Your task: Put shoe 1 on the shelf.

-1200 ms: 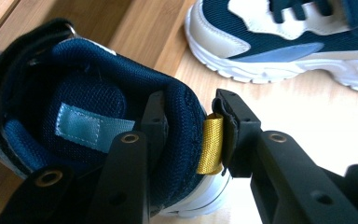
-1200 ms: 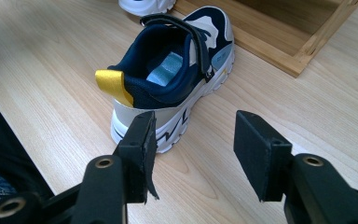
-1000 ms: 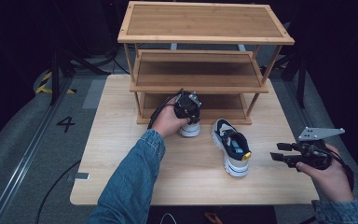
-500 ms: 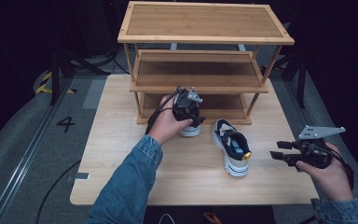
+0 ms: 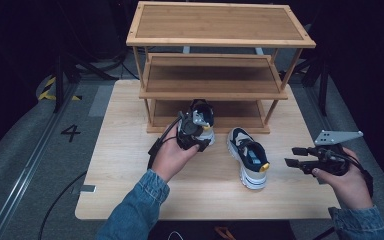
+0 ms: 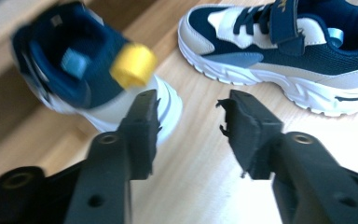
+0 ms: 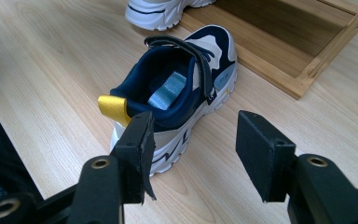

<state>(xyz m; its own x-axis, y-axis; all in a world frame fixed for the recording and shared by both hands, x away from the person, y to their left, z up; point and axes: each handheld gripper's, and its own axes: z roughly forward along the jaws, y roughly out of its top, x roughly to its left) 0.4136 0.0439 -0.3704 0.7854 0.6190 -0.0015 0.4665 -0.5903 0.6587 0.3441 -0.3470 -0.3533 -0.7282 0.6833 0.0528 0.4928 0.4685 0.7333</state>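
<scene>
Left gripper (image 5: 196, 131) has crept farther toward the shelf rack (image 5: 215, 92), jaws apart by the far sneaker (image 6: 93, 88). Near sneaker (image 5: 249, 158) sits mid-table; right gripper (image 5: 300, 159) is released too. They look light and squishy, so I'd grab the padded heel collar.

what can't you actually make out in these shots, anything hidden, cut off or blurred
- Far shoe: motion-blurred in the left gripper view, so its details are unreadable. In the high view the left claw and hand cover most of it.
- Near shoe: its toe runs off the right edge of the left gripper view.
- Rack's bottom shelf: shadowed by the middle shelf in the high view, so its back part cannot be read.
- Right claw: small in the high view.
</scene>
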